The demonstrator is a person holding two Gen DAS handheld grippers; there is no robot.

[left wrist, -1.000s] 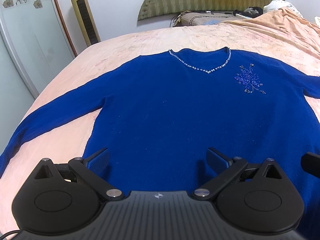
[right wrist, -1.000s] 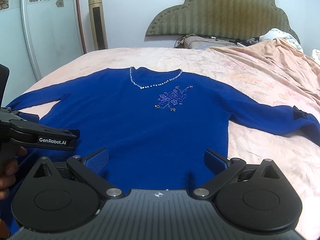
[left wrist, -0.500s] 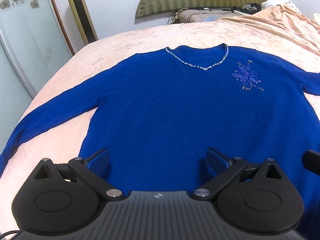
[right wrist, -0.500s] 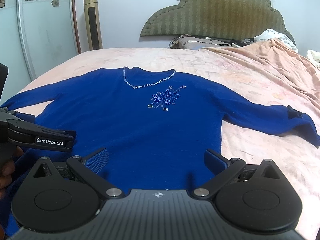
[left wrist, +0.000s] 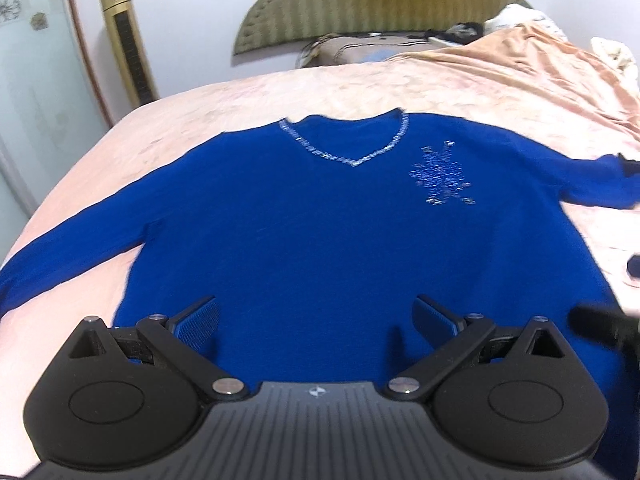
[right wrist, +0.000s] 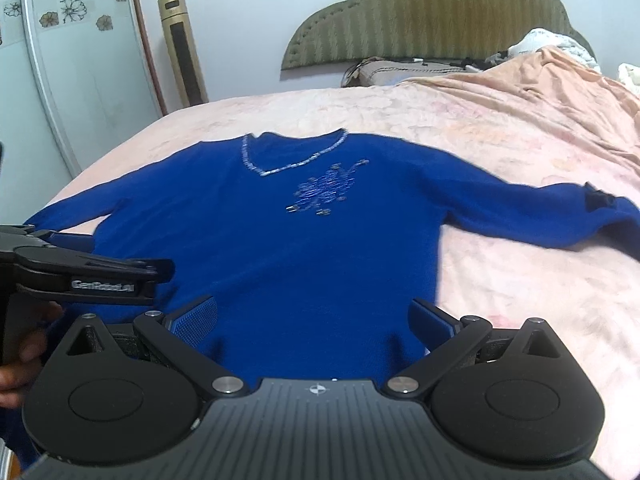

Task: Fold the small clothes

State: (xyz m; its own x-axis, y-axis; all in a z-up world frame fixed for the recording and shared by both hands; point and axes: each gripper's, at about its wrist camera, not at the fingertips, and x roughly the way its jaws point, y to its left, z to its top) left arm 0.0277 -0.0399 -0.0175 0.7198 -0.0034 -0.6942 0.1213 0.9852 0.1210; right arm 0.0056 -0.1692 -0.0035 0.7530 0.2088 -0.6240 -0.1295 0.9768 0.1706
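A royal-blue long-sleeved sweater point(left wrist: 328, 220) point(right wrist: 296, 248) lies flat, front up, on the pink bedspread point(left wrist: 360, 88), both sleeves spread out. It has a beaded V-neckline and a beaded flower on the chest point(left wrist: 440, 178) point(right wrist: 324, 194). My left gripper point(left wrist: 316, 316) hovers over the sweater's lower hem, open, nothing between its fingers. My right gripper point(right wrist: 314, 318) is open too, above the hem near the sweater's right side. In the right wrist view the left gripper's body point(right wrist: 80, 272) shows at the left, held by a hand point(right wrist: 24, 352).
A padded olive headboard point(right wrist: 432, 16), pillows and rumpled bedding point(right wrist: 552, 48) lie at the far end. A gold tower fan point(right wrist: 182, 48) and a glass sliding door point(right wrist: 72, 60) stand at the left. Bare bedspread point(right wrist: 540, 300) lies right of the sweater.
Both views have tipped up and drawn back a little, so the sweater sits lower and smaller in frame with motion blur. Both grippers stay open and empty.
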